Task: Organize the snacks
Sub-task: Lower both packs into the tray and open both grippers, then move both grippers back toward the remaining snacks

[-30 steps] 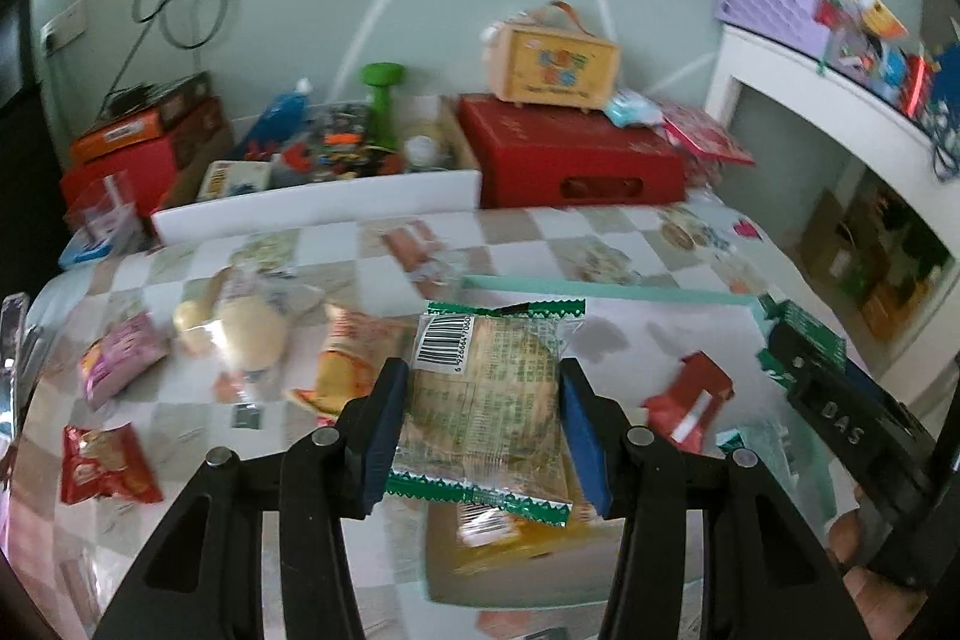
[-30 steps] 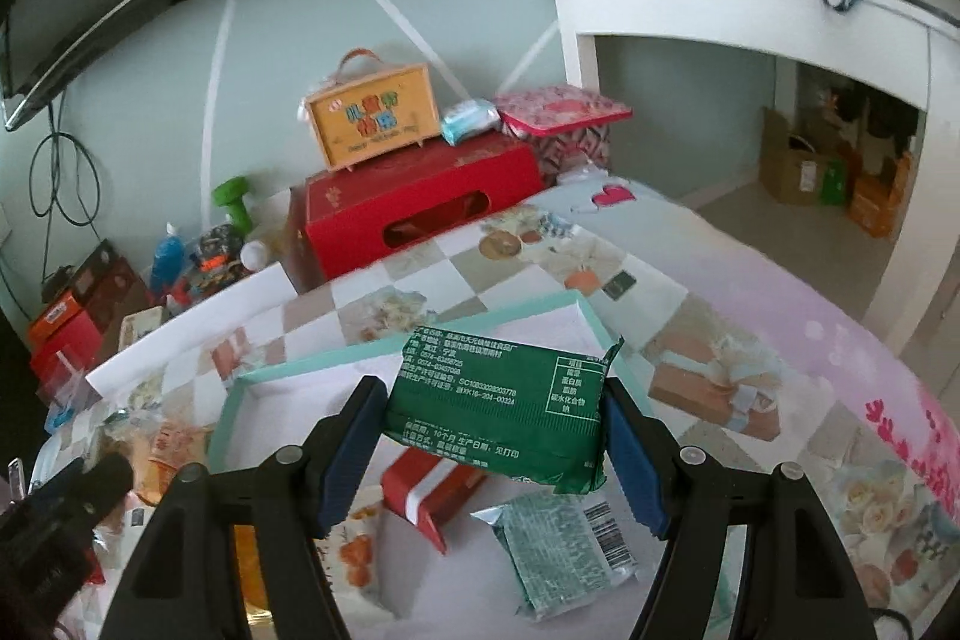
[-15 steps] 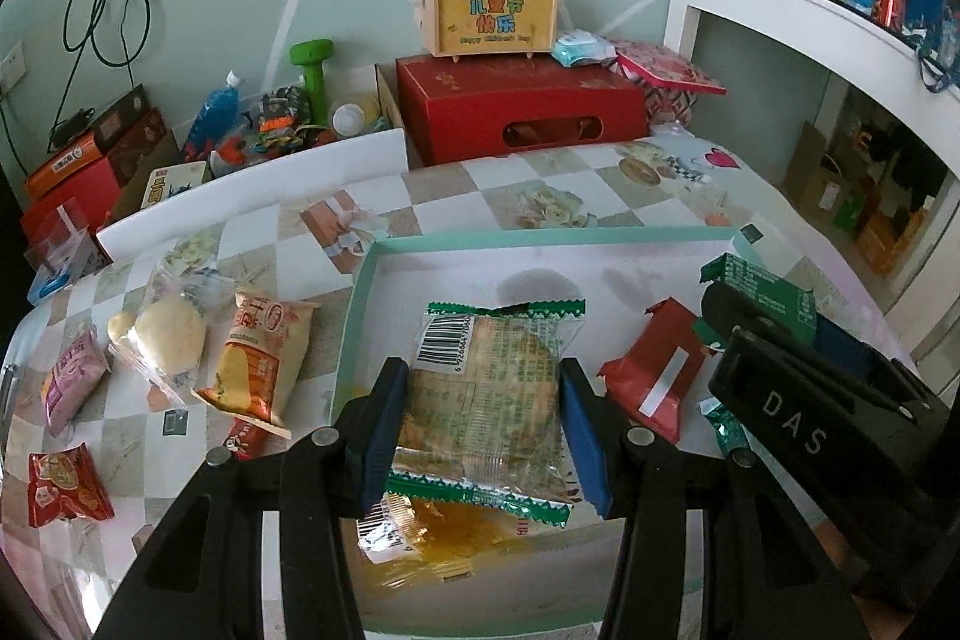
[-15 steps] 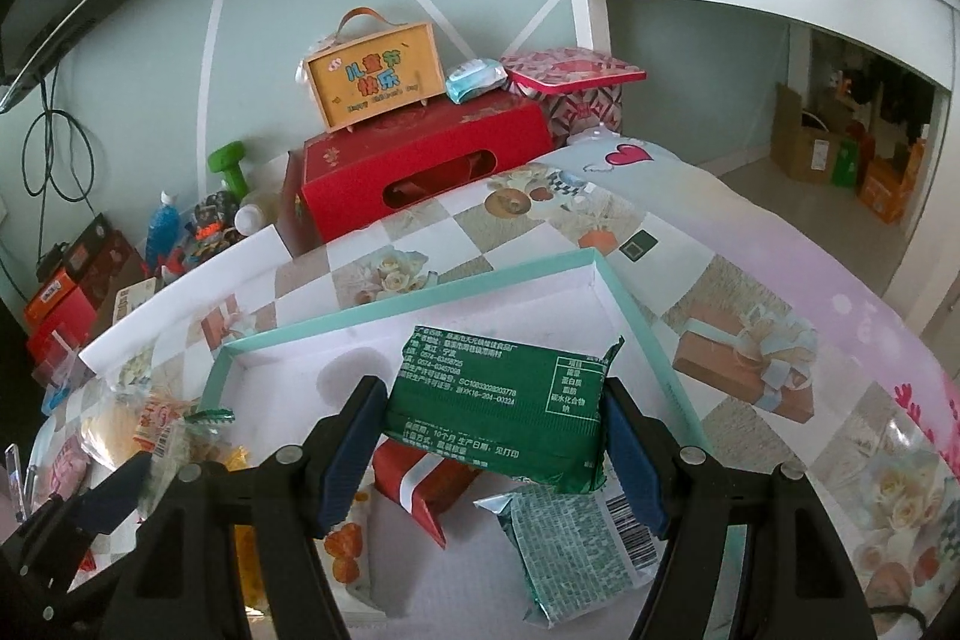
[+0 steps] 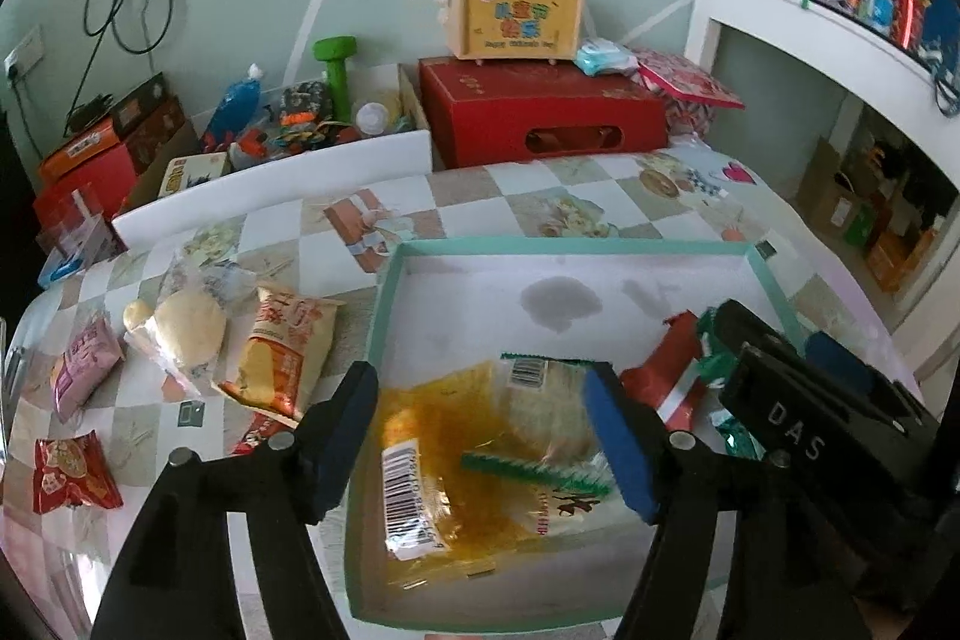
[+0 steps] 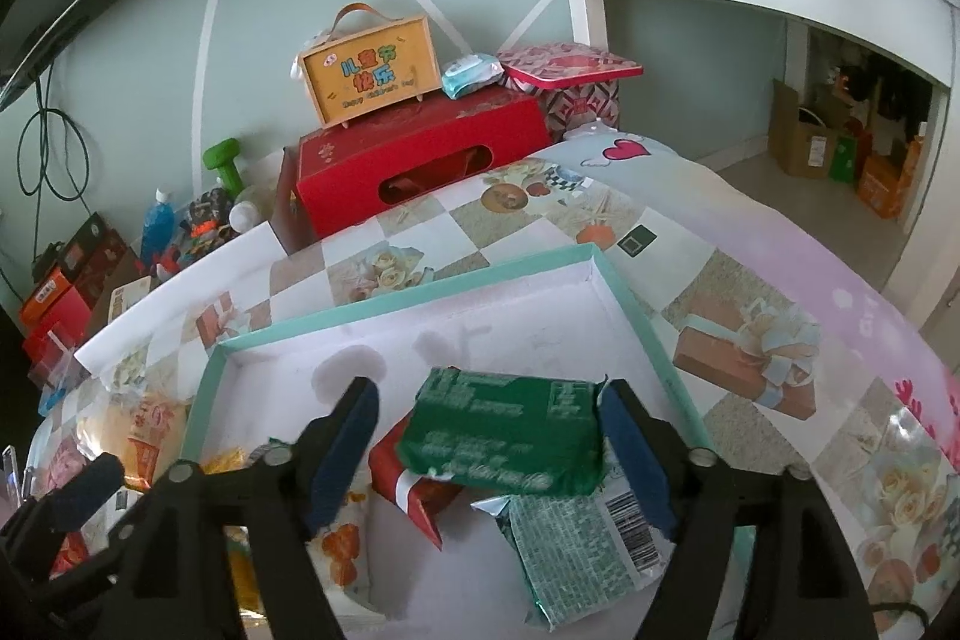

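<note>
The worktop (image 5: 540, 196), under a checked cloth printed with flowers and gift boxes, carries the landmark for this report: a shallow white tray with a teal rim (image 5: 384, 292). Behind the tray, off the worktop's far edge, stands a red carton (image 5: 540, 112) with a small yellow handled box (image 5: 516, 19) on top. Left of the tray, on the cloth, lie loose snacks: an orange chip bag (image 5: 288, 358), a pale bun in clear wrap (image 5: 186, 334), a pink packet (image 5: 84, 370) and a red packet (image 5: 69, 472). Inside the tray, near its front edge, a yellow-orange packet (image 5: 432, 460) lies flat with a clear green-edged cracker packet (image 5: 552, 412) resting on it. The left tool (image 5: 486, 436) stands over these two, its jaws opening, pads clear of the cracker packet (right pad just beside it). Toward the tray's right side a dark green packet (image 6: 510, 430) sits between the jaws of the right tool (image 6: 489, 451), which are also opening; it rests on a red packet with a white stripe (image 6: 408, 484) and a pale green patterned packet (image 6: 576, 544), with no pad pressing on it.
</note>
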`<control>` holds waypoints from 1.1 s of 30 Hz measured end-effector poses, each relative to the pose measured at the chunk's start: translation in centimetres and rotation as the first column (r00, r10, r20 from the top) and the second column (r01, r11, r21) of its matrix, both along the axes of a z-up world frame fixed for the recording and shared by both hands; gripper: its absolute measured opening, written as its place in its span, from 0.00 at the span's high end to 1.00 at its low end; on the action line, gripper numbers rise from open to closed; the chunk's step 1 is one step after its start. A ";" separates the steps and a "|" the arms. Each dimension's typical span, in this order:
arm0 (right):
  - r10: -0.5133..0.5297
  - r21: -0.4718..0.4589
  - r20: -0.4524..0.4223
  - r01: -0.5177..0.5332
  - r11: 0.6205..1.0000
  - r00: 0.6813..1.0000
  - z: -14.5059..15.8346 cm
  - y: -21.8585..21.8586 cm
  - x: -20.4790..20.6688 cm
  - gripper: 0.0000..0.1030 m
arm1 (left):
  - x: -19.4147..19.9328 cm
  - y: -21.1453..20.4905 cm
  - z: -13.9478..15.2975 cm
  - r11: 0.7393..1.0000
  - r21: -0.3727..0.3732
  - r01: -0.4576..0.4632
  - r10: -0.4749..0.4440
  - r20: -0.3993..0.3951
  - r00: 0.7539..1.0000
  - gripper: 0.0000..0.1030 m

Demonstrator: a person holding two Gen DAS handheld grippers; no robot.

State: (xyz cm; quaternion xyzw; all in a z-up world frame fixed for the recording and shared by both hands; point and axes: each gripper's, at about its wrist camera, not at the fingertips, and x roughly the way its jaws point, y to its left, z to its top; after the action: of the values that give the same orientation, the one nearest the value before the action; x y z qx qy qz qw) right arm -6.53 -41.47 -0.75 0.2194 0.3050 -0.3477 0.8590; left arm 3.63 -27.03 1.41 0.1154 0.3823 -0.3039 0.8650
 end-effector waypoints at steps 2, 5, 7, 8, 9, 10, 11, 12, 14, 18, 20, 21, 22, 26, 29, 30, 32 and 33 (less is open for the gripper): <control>0.001 0.003 0.000 -0.001 1.000 1.000 0.0 0.0 0.0 0.21 | 0.2 0.2 0.0 1.000 -0.002 -0.012 0.012 -0.001 1.000 0.30; 0.009 0.007 -0.003 -0.009 1.000 1.000 0.0 0.1 0.2 0.21 | 0.5 0.5 0.0 1.000 0.001 -0.026 0.026 -0.002 1.000 0.30; 0.013 0.003 -0.006 -0.013 1.000 1.000 0.0 0.3 0.3 0.21 | 0.6 0.7 -0.1 0.999 -0.002 -0.038 0.038 -0.005 0.999 0.29; 0.018 0.001 -0.004 -0.018 1.000 1.000 0.0 0.4 0.4 0.21 | 0.7 0.8 -0.1 0.999 -0.005 -0.049 0.049 -0.006 0.999 0.29; 0.024 0.001 0.002 -0.024 1.000 1.000 0.0 0.4 0.4 0.20 | 1.0 1.0 -0.1 0.998 -0.009 -0.069 0.069 -0.007 0.998 0.19; 0.032 0.002 0.010 -0.032 0.999 0.999 0.0 0.5 0.5 0.13 | 1.3 1.3 -0.1 0.995 -0.011 -0.096 0.096 -0.011 0.995 0.05; 0.030 -0.001 0.012 -0.030 1.000 0.999 0.0 0.5 0.5 0.08 | 1.6 1.7 -0.1 0.992 -0.011 -0.126 0.126 -0.009 0.992 0.03; 0.024 -0.007 0.016 -0.023 1.000 1.000 0.1 0.6 0.5 0.00 | 1.8 2.1 -0.1 0.989 -0.011 -0.150 0.150 -0.003 0.989 0.02; 0.019 -0.013 0.026 -0.019 1.000 0.999 0.1 0.5 0.4 0.00 | 2.4 2.8 -0.2 0.982 -0.002 -0.190 0.190 0.003 0.982 0.02; 0.027 -0.005 0.028 -0.027 1.000 0.999 0.0 0.6 0.6 0.00 | 3.5 4.4 -0.5 0.966 -0.012 -0.257 0.257 -0.005 0.966 0.02; 0.034 -0.009 0.022 -0.034 0.999 0.999 0.0 0.8 0.7 0.00 | 3.8 5.1 -0.6 0.959 -0.020 -0.281 0.281 -0.013 0.960 0.02; 0.037 -0.012 0.020 -0.037 0.999 0.999 0.0 0.9 0.8 0.00 | 4.0 5.4 -0.7 0.956 -0.022 -0.291 0.291 -0.018 0.957 0.02; 0.040 -0.015 0.018 -0.040 0.999 0.999 0.0 1.0 0.9 0.00 | 4.1 5.6 -0.7 0.953 -0.021 -0.301 0.300 -0.022 0.954 0.01; 0.050 -0.012 0.013 -0.050 0.999 0.999 0.0 1.3 1.2 0.00 | 4.4 6.4 -0.8 0.948 -0.026 -0.316 0.316 -0.027 0.949 0.01; 0.064 -0.015 0.019 -0.064 0.998 0.998 0.1 1.7 1.4 0.00 | 4.7 7.1 -0.6 0.948 -0.035 -0.315 0.314 -0.028 0.949 0.01; 0.066 -0.019 0.022 -0.066 0.998 0.998 0.2 1.9 1.5 0.00 | 4.9 7.5 -0.5 0.947 -0.037 -0.319 0.319 -0.026 0.948 0.01; 0.071 -0.029 0.033 -0.070 0.997 0.997 0.5 2.3 1.6 0.00 | 5.2 8.2 -0.3 0.942 -0.038 -0.334 0.333 -0.025 0.943 0.01; 0.075 -0.032 0.037 -0.074 0.997 0.996 0.6 2.5 1.6 0.00 | 5.4 8.8 -0.3 0.939 -0.039 -0.343 0.342 -0.026 0.939 0.01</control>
State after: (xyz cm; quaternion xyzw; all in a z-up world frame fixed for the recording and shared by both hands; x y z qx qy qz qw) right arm -4.92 -39.02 -0.12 0.2013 0.2910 -0.3158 0.8804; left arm 9.04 -18.26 1.14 0.0255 0.3981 -0.1583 0.9032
